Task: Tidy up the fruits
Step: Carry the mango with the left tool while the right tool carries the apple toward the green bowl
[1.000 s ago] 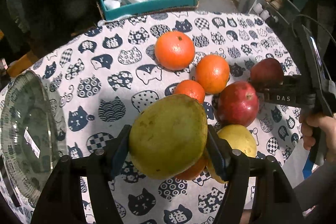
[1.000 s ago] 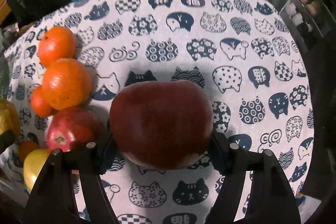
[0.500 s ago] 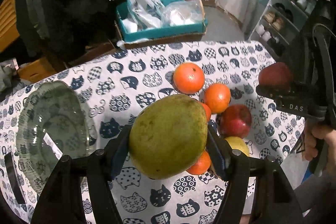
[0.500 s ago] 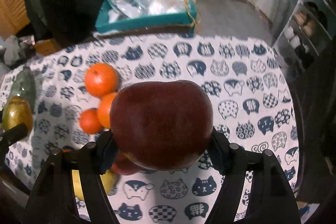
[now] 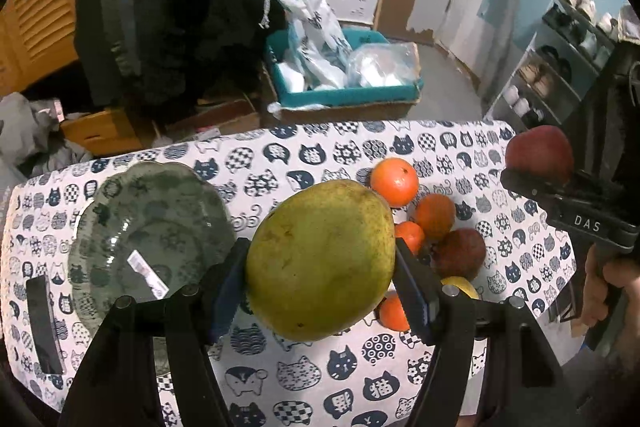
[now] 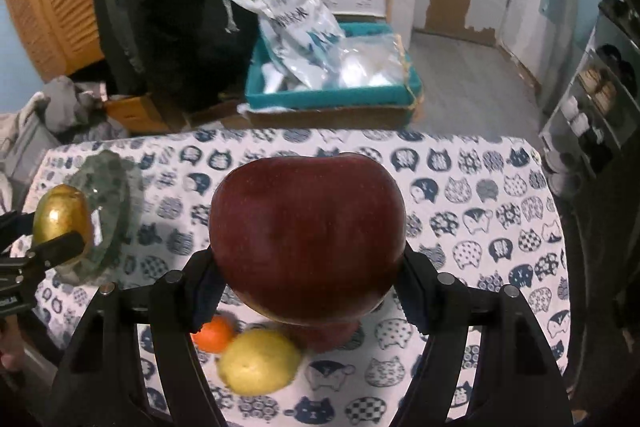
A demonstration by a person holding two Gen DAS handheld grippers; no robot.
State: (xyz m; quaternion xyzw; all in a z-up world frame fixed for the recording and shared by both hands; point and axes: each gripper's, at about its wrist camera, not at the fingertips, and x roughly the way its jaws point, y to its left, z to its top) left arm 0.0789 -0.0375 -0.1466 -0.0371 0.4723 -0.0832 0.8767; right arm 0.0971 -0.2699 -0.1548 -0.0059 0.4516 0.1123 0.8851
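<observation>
My left gripper is shut on a large green mango and holds it high above the table. My right gripper is shut on a dark red apple, also held high; it shows at the right of the left wrist view. A green glass plate lies at the table's left. Below lie several oranges, a red apple and a yellow lemon.
The table has a cat-print cloth. Behind its far edge stands a teal box with plastic bags. A dark phone-like slab lies at the table's left end. A shoe shelf stands at the right.
Both grippers have risen well above the table with their fruits. The plate and the fruit pile now look smaller and farther below.
</observation>
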